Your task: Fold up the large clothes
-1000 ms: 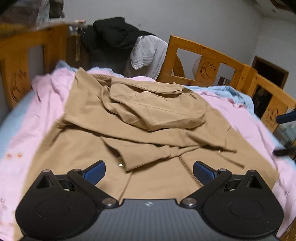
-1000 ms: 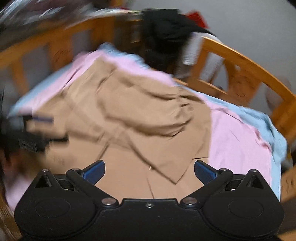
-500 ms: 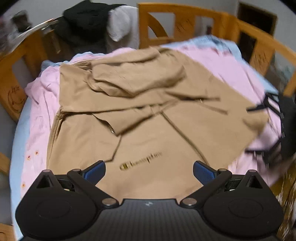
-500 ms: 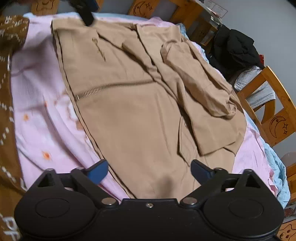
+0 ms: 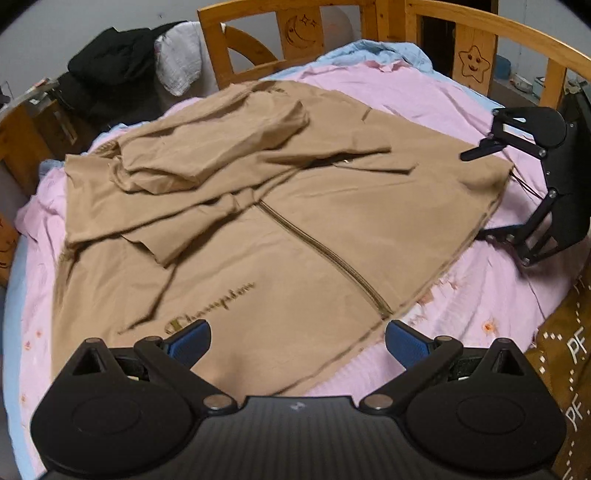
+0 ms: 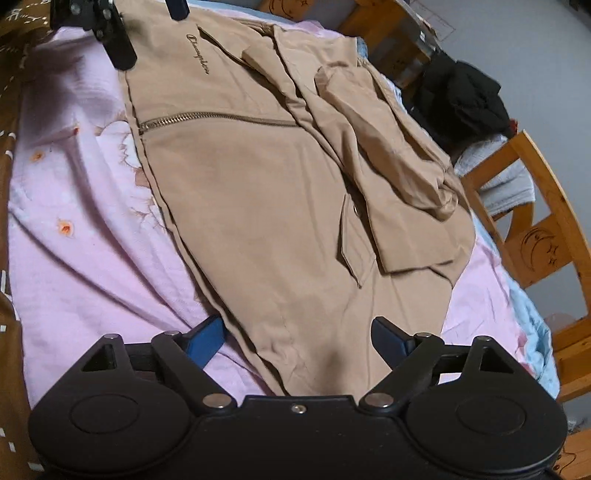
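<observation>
We see the tan jacket [image 5: 295, 229] lying spread on the pink sheet [image 5: 424, 96] of the bed, with its sleeves already laid across the chest and the zipper [image 5: 325, 254] closed. The wooden bed rail [image 5: 480, 22] stands behind it.

Our left gripper [image 5: 297, 336] hangs over one hem corner with its jaws wide apart, and nothing is pressed between them. Our right gripper [image 6: 297, 334] is at the other hem corner. Its jaws are closing, and the hem edge lies between them, but the pads do not press on it yet.

We judge that the cloth is soft and rather light, so it will bend and sag wherever we do not support it. It looks smooth, so a thin pinch may slip. The hem is stitched and a little thicker, so we think the two bottom corners are the best places to take hold. If we lift them together, the fold should stay straight and the sleeves should not slide off.
</observation>
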